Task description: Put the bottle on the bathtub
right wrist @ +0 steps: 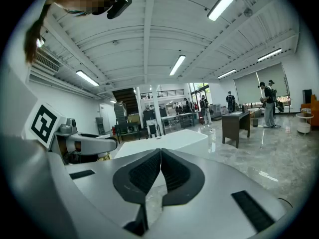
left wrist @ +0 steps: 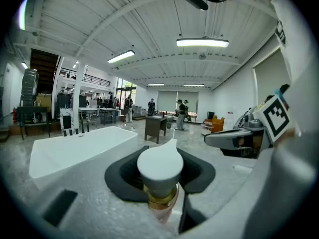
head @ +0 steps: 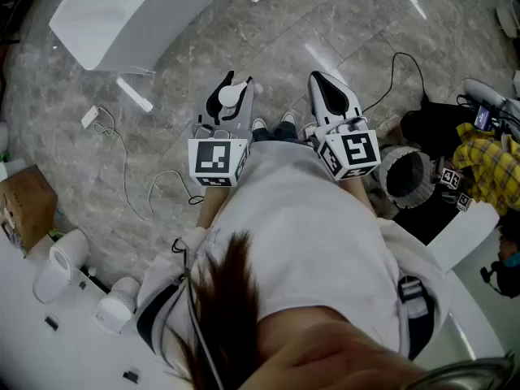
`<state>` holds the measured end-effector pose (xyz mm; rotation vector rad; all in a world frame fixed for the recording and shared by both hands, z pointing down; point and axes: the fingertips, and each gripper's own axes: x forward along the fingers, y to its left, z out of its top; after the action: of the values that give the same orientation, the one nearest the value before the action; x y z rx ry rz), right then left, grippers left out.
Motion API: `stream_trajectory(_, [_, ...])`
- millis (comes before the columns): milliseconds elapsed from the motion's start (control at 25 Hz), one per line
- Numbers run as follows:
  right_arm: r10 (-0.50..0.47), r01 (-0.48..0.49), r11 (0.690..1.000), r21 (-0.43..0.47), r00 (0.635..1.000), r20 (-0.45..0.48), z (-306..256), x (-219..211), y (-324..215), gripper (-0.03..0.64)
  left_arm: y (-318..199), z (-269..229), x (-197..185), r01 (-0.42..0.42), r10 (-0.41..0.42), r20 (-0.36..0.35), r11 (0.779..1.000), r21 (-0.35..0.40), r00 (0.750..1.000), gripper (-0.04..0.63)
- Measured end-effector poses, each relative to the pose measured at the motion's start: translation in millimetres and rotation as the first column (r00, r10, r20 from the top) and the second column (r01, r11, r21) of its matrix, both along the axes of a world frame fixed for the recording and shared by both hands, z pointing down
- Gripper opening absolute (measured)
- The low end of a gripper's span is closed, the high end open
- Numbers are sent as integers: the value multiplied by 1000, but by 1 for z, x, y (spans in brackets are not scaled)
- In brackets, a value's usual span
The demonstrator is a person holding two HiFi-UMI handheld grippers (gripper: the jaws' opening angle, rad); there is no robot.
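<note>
White-capped bottle [left wrist: 159, 168] with a gold collar, clamped between the jaws of the left claw [head: 230, 88]. Right claw [right wrist: 160, 169] pressed shut on nothing. Farther off, across grey marble floor [head: 276, 39], the white bathtub [left wrist: 75, 148], well apart from the bottle.

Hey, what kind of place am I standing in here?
Probably a big open hall, a showroom or lab, not a home bathroom: a freestanding bathtub on polished stone floor, a desk beyond, and strip lights on a high ceiling.
</note>
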<state>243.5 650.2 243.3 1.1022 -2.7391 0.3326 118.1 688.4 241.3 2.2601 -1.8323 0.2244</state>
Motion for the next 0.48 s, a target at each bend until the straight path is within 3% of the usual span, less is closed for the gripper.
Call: stream_trajectory(480, [-25, 25, 1000, 13, 1000, -6, -7, 25, 0, 12, -2, -9, 25, 19, -19, 4, 1000, 10, 1000, 140])
